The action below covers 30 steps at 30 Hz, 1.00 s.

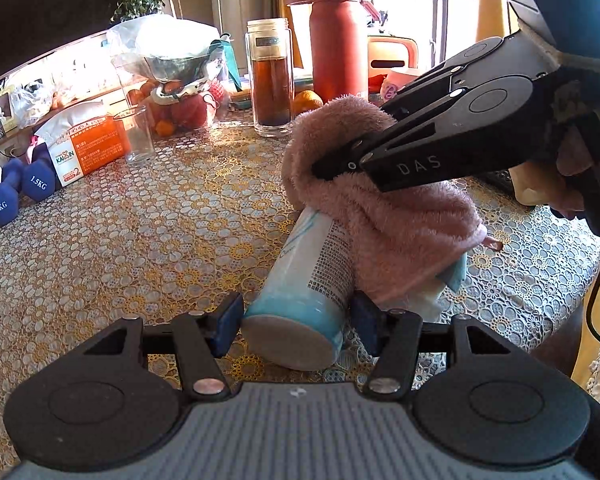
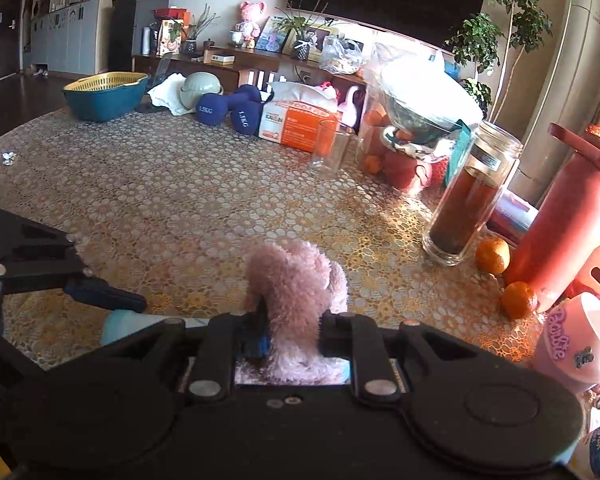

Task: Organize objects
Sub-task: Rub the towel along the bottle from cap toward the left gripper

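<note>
A white and light-blue cup (image 1: 304,280) lies tilted on the lace tablecloth (image 1: 140,248), its base toward me. My left gripper (image 1: 294,320) has its blue pads on either side of the cup's base and is shut on it. A fluffy pink towel (image 1: 380,208) is draped over the cup's far end. My right gripper (image 1: 328,164) comes in from the right and is shut on the towel; in the right wrist view the towel (image 2: 296,292) bulges up between its fingers (image 2: 292,336). A bit of the cup (image 2: 120,322) shows lower left there.
A glass tea bottle (image 1: 270,76), a red flask (image 1: 338,36), oranges (image 1: 306,102), an empty glass (image 1: 136,132), an orange-white box (image 1: 88,144), blue dumbbells (image 1: 20,188) and a bagged fruit bowl (image 1: 172,68) stand at the back. A pink tub (image 2: 576,344) sits right; a teal basket (image 2: 104,94) far left.
</note>
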### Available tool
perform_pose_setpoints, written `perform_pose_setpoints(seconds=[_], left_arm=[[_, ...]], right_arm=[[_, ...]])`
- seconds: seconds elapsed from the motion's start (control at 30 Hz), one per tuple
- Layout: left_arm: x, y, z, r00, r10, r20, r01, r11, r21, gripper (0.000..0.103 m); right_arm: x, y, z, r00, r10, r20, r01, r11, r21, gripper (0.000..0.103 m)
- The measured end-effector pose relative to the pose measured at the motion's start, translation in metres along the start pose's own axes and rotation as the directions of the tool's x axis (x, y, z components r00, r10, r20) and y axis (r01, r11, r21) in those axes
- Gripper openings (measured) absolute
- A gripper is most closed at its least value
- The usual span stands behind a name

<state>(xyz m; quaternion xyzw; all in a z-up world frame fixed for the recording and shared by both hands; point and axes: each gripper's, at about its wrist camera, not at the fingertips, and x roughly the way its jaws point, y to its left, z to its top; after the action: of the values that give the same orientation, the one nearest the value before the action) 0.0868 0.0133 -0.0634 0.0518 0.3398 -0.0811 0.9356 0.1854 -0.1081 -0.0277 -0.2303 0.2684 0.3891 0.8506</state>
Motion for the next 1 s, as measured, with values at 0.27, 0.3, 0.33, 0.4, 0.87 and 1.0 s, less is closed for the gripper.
perform_pose_setpoints(seconds=[0.27,0.3,0.33,0.4,0.87,1.0], left_arm=[[-0.002,0.001,0.0,1.0,-0.009,-0.001,0.009,1.0,-0.006,0.057],[-0.002,0.0,0.0,1.0,-0.011,-0.003,0.011,1.0,-0.005,0.057],[-0.003,0.0,0.0,1.0,-0.016,-0.004,0.016,1.0,-0.006,0.057],[-0.004,-0.001,-0.001,1.0,-0.015,-0.006,0.015,1.0,-0.013,0.056],[-0.018,0.003,-0.009,1.0,0.011,-0.015,-0.012,0.999,-0.051,0.056],[-0.023,0.003,-0.014,0.999,0.028,-0.016,-0.029,0.999,-0.044,0.056]], right_arm=[[0.003,-0.016,-0.006,1.0,-0.003,0.011,0.002,0.995,0.104,0.02],[0.002,-0.016,-0.006,1.0,-0.005,0.01,0.004,0.995,0.104,0.02],[0.001,-0.015,-0.005,1.0,-0.009,0.01,0.008,0.995,0.104,0.02],[-0.005,-0.012,-0.004,1.0,-0.02,0.018,0.018,0.995,0.095,0.019],[-0.072,0.039,-0.002,0.985,0.092,0.144,-0.084,0.995,-0.06,0.018],[-0.076,0.07,-0.001,0.977,0.153,0.146,-0.137,0.984,-0.115,0.018]])
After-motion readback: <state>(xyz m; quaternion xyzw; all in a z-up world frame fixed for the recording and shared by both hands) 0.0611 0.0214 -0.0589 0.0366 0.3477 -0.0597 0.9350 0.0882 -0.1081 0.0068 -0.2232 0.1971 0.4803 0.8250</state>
